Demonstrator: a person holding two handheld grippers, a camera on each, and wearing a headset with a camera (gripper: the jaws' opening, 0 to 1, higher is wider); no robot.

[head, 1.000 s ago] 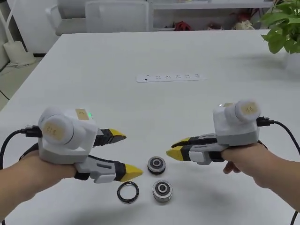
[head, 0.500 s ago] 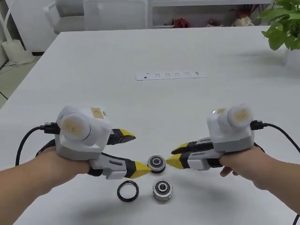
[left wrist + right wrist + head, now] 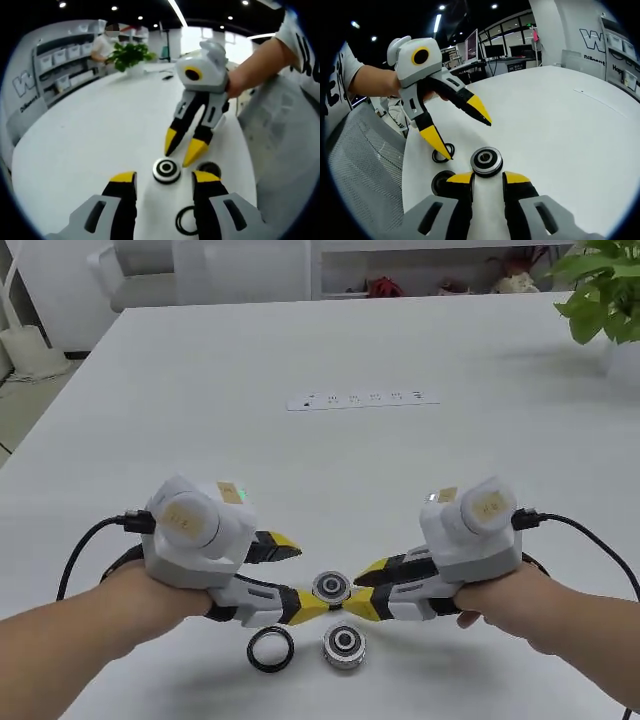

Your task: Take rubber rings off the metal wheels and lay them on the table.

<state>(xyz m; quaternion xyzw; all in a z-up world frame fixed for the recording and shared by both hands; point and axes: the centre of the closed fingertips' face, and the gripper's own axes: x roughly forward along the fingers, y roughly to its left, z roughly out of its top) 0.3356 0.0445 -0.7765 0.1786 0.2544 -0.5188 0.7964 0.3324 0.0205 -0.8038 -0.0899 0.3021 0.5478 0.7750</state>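
A metal wheel (image 3: 331, 587) with a black rubber ring lies flat on the white table (image 3: 330, 460). My left gripper (image 3: 300, 575) is open, its yellow tips just left of that wheel. From the right, my right gripper (image 3: 366, 588) is open more narrowly, tips close to the wheel. In the left gripper view the wheel (image 3: 166, 170) sits just ahead of my left gripper (image 3: 164, 177). In the right gripper view the wheel (image 3: 486, 161) lies just past my right gripper (image 3: 488, 178). A second ringed wheel (image 3: 344, 643) and a loose rubber ring (image 3: 270, 648) lie nearer me.
A white power strip (image 3: 362, 399) lies flat mid-table. A potted plant (image 3: 605, 295) stands at the far right corner. Cables trail from both grippers towards me. Chairs and shelves stand beyond the far edge.
Both grippers have moved inward and slightly down, closing in on the upper wheel from either side. The wheels and the loose ring have stayed in place.
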